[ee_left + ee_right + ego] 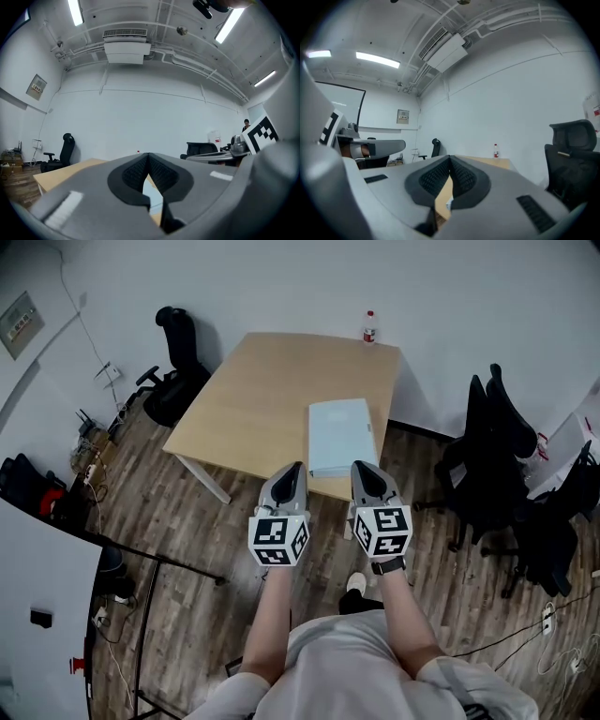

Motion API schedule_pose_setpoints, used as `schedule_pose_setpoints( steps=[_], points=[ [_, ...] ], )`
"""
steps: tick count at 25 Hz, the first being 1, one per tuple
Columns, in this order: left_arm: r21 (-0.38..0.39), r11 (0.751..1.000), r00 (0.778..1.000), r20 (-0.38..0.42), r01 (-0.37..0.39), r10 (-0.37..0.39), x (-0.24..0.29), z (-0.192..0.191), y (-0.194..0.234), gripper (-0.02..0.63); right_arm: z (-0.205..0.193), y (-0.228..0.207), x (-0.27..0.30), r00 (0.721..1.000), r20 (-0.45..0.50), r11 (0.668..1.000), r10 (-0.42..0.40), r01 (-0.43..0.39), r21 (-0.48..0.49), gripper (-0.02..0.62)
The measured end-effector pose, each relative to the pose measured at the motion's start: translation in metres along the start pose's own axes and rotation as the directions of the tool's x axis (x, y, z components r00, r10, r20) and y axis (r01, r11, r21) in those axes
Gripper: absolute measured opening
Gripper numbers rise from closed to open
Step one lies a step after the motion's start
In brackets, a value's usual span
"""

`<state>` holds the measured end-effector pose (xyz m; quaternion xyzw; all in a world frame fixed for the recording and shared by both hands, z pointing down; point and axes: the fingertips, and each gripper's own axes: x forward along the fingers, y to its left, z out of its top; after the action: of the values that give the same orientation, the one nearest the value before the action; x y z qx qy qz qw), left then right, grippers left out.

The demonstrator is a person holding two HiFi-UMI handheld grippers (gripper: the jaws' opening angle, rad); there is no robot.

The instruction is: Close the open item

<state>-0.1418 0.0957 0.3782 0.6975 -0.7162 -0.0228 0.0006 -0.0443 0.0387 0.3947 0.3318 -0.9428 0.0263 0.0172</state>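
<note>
A flat, pale blue-white rectangular item [342,435] lies on the wooden table [272,399], close to its near right edge; from above it looks flat, with no lid raised. My left gripper [294,471] hovers just short of the table edge at the item's near left corner. Level with it, my right gripper [361,470] hangs by the item's near right corner. Both are shut, tips touching, with nothing held. In the left gripper view a sliver of the pale item [149,192] shows below the touching pads [136,176].
A small bottle [369,327] with a red cap stands at the table's far edge. A black office chair [178,362] sits far left of the table, more black chairs [497,456] on the right. A dark stand [150,563] and cables lie on the wooden floor at left.
</note>
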Motion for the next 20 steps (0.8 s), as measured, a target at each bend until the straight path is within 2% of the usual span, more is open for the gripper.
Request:
schedule_pose_setpoints(
  steps=[9, 13, 20],
  points=[
    [0.012, 1.000, 1.000, -0.013, -0.011, 0.011, 0.092, -0.010, 0.008, 0.009, 0.010, -0.061, 0.062, 1.000, -0.007, 0.999, 0.030, -0.030, -0.026, 0.012],
    [0.019, 1.000, 1.000, -0.022, 0.022, -0.022, 0.120, -0.019, 0.004, 0.009, -0.003, -0.083, 0.081, 0.999, -0.026, 1.000, 0.023, -0.023, 0.000, 0.012],
    [0.029, 0.998, 0.996, -0.076, 0.058, -0.055, 0.167, -0.036, 0.022, 0.009, -0.025, -0.102, 0.125, 0.996, -0.085, 0.999, 0.003, 0.001, 0.045, 0.012]
  ],
)
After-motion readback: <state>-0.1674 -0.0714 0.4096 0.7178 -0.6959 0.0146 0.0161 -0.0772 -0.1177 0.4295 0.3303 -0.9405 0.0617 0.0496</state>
